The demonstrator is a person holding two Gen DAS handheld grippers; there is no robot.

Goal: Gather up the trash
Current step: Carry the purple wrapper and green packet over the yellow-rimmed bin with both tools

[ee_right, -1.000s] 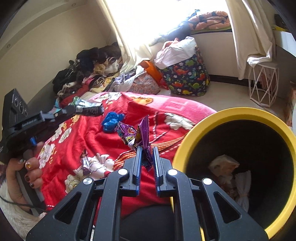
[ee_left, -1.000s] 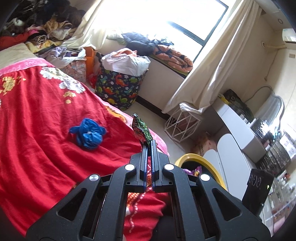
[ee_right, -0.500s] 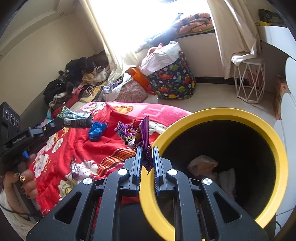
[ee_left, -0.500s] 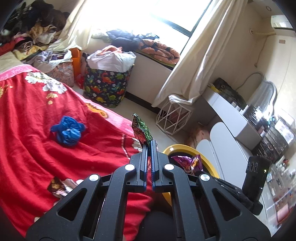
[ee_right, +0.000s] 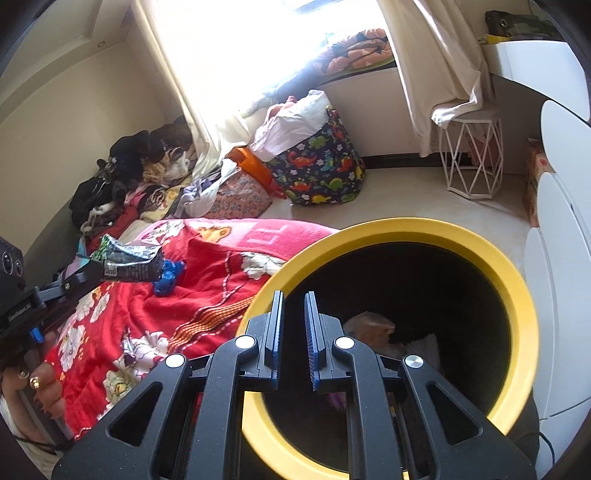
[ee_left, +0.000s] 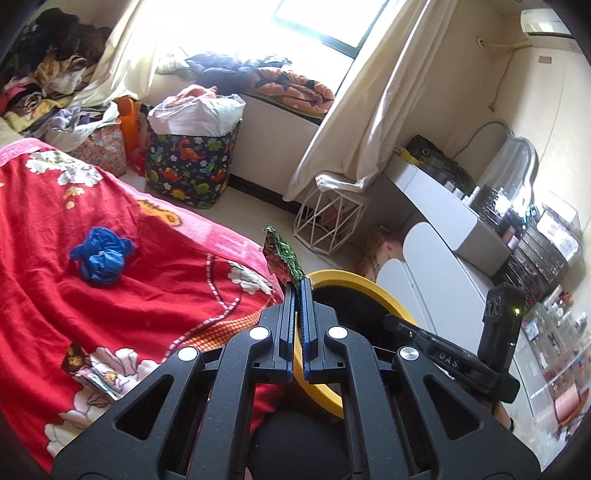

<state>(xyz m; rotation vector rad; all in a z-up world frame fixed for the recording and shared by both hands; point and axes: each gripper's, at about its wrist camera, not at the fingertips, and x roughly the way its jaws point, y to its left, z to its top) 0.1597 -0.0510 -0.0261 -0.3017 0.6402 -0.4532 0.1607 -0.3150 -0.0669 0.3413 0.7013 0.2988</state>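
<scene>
Purple wrapper gone from right tool (ee_right: 294, 295)

strong daylight pours through the window (ee_left: 317, 22) ahead of me, cream curtains (ee_left: 373, 103) hanging at both sides. walls (ee_right: 55, 96) are pale cream, the floor (ee_right: 406, 199) light. a bed (ee_left: 122, 280) under a red floral cover sits left, a white wire stool (ee_left: 328, 221) under the curtain, a white desk (ee_left: 443, 218) right.
</scene>
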